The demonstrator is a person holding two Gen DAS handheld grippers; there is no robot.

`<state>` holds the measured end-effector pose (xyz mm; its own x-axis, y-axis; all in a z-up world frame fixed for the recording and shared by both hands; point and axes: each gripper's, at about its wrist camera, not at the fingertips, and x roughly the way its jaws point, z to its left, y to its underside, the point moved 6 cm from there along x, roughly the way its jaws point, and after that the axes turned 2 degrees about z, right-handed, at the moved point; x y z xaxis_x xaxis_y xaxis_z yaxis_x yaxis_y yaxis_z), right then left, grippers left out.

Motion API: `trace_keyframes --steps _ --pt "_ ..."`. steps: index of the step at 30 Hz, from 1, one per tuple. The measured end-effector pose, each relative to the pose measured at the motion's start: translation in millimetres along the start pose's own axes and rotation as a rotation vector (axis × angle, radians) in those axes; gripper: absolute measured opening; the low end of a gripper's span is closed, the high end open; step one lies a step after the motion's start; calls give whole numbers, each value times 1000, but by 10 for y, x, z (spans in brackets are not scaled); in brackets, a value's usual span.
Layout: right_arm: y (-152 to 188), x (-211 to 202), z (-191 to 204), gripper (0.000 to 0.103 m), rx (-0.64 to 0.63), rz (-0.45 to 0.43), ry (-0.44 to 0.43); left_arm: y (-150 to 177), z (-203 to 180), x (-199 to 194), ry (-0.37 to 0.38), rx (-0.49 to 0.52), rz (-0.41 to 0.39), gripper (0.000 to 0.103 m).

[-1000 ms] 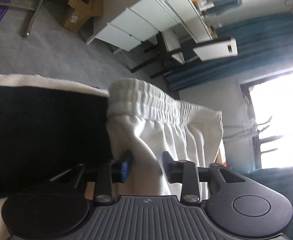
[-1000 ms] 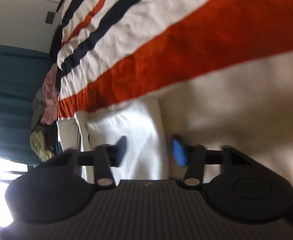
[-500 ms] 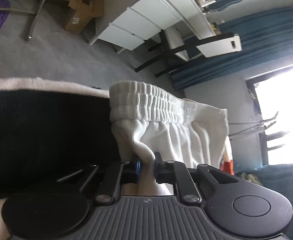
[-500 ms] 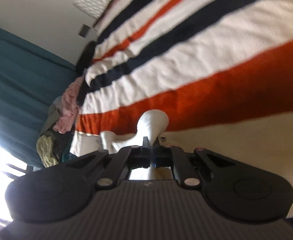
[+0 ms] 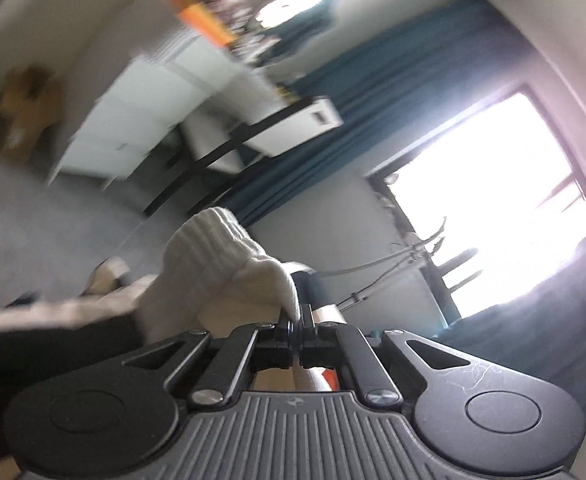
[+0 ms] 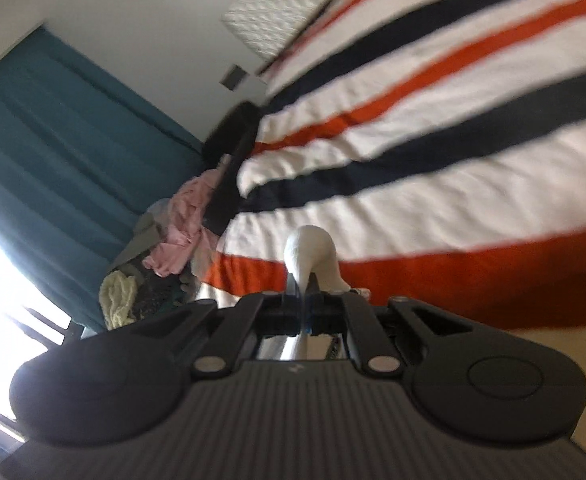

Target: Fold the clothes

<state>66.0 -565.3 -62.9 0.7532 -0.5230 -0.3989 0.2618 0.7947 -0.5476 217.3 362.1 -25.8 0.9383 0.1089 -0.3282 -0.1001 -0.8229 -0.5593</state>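
The white garment is pinched at two points and lifted off the bed — each claw is closed on its own bunch of the cloth. In the left wrist view the left claw grips a ribbed, elasticated edge that rises up and to the left of the fingertips. In the right wrist view the right claw clamps a smooth white fold that stands straight up beyond the tips, with the striped bedspread spread far and right behind it. The stretch of cloth between the two grips cannot be seen, so its long axis and which claw is nearer the bed cannot be told. The next move likely turns on that span — pulling it taut before laying it down. No container shows; a heap of clothes lies loose at the far left of the bed.
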Motion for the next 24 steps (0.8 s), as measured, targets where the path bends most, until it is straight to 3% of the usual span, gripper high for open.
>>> trace_keyframes --steps 4,8,11,15,19,24 --pt "70 554 579 5 -95 -42 -4 30 -396 827 0 55 1 2" --pt "339 1283 1024 5 -207 -51 40 168 -717 1720 -26 175 3 2" --pt "618 1863 1181 5 -278 -37 89 390 -853 2445 -97 270 49 2" --pt "952 2500 1086 5 -333 16 160 690 -931 3221 -191 362 119 2" --pt "1161 2839 986 5 -385 61 205 851 -924 3485 -271 382 168 3" --pt "1240 2877 1004 8 -448 87 211 804 -896 3374 -243 381 164 6"
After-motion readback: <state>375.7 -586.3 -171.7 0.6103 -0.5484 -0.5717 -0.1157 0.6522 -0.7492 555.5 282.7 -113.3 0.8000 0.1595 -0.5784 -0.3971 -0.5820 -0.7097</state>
